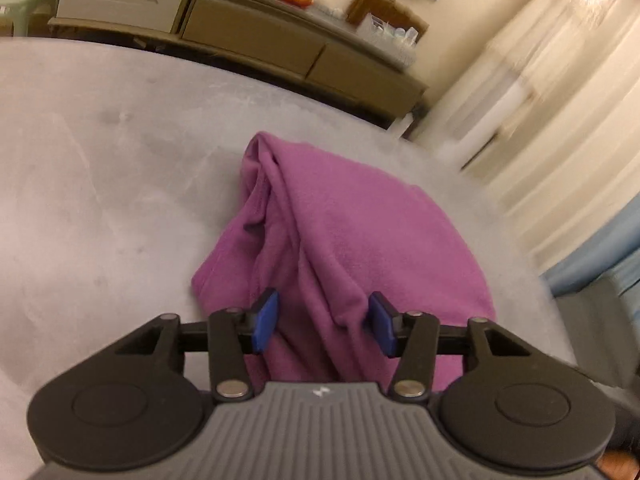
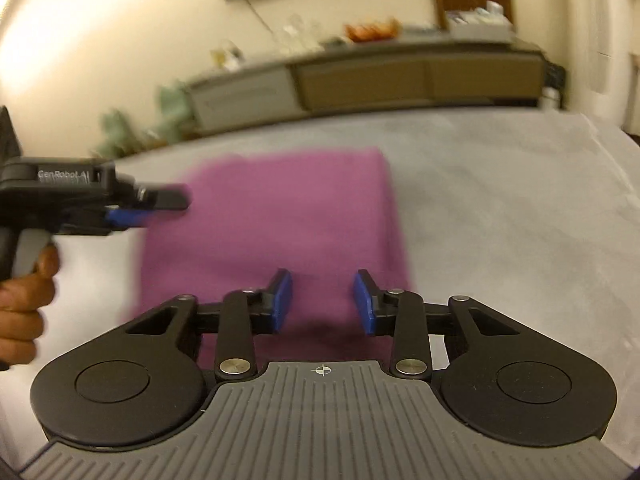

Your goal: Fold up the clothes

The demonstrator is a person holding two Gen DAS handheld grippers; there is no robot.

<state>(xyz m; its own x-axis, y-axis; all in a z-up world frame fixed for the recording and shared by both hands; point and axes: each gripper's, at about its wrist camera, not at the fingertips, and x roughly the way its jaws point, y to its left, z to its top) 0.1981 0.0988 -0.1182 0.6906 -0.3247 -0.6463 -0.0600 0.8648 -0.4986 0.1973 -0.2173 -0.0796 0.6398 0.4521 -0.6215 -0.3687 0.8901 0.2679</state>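
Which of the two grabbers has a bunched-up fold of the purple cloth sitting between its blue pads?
The left hand-held gripper: a raised fold of the purple cloth sits between its pads. The right hand-held gripper only hovers over a flat part.

Black linkage grippers, blue-padded jaws, ribbed grey housings, silver pivot screws, "GenRobot AI" lettering.

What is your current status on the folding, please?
Left gripper open, right gripper open, neither gripping. Purple fleece garment on grey table, partly folded. Nothing in the way.
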